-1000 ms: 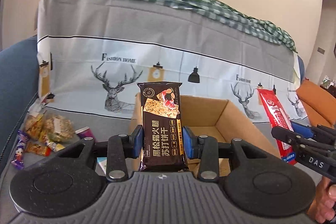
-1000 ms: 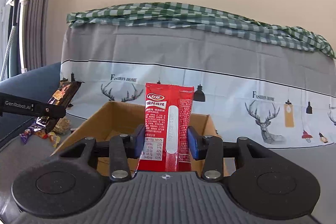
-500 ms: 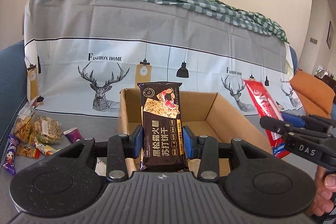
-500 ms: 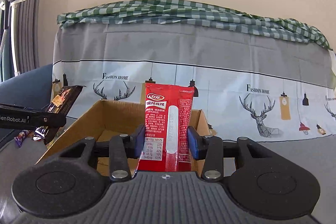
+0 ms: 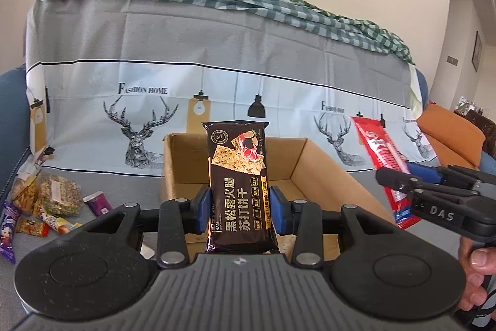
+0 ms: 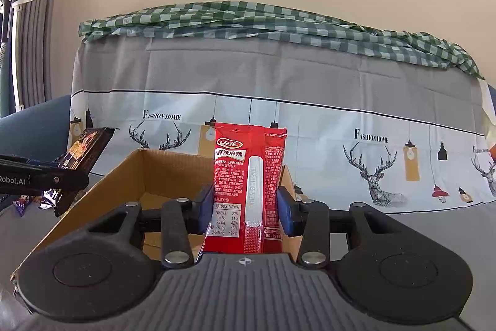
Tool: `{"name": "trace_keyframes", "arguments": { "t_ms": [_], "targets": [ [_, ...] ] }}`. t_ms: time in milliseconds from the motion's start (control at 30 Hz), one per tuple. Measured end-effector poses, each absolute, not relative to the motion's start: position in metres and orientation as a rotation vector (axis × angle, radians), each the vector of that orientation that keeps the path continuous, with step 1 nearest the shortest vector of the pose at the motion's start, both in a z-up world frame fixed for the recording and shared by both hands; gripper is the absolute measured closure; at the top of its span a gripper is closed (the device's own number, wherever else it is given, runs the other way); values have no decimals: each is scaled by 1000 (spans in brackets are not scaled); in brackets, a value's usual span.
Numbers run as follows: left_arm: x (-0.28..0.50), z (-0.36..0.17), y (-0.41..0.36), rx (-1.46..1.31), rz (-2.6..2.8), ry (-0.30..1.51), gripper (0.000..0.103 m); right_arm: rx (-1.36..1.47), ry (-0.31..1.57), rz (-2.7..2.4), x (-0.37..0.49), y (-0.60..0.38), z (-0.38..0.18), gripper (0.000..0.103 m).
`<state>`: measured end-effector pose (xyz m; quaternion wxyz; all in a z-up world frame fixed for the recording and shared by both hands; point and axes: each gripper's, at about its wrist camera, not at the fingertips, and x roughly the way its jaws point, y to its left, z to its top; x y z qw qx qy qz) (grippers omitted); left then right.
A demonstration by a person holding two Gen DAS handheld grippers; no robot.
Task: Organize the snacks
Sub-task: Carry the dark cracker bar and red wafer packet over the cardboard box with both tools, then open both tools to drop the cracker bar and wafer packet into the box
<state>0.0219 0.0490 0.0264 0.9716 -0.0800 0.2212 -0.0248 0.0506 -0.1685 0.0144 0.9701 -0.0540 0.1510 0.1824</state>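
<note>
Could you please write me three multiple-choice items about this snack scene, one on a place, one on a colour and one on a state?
1. Where do the loose snacks lie in the left wrist view?
A. inside the cardboard box
B. on the grey surface left of the box
C. on the checked cloth

2. What colour is the packet in the right gripper?
A. red
B. green
C. yellow

3. How is the left gripper?
A. open and empty
B. shut on a dark cracker packet
C. shut on a purple tube

Answers:
1 B: the loose snacks lie on the grey surface left of the cardboard box.
2 A: the red packet stands upright in the right gripper, jaws pressing both its sides.
3 B: the dark cracker packet is clamped between the blue pads of the left gripper.
</note>
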Motion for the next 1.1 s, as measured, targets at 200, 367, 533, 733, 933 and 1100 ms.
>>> {"name": "trace_keyframes", "arguments": {
  "t_ms": [200, 367, 533, 733, 933, 1100],
  "targets": [
    [24, 24, 41, -155, -75, 452, 60, -126, 307, 366, 50, -164, 13, 59],
    [23, 23, 38, -155, -85, 452, 60, -133, 309, 362, 51, -163, 13, 59],
    [24, 24, 37, -161, -87, 451, 60, -140, 310, 361, 51, -162, 12, 59],
    [24, 24, 38, -166, -90, 452, 60, -142, 306, 363, 50, -163, 12, 59],
    [24, 24, 37, -165, -96, 445, 60, -139, 303, 362, 49, -164, 13, 59],
    [24, 24, 38, -172, -115, 444, 60, -138, 306, 362, 48, -164, 12, 58]
  ]
}}
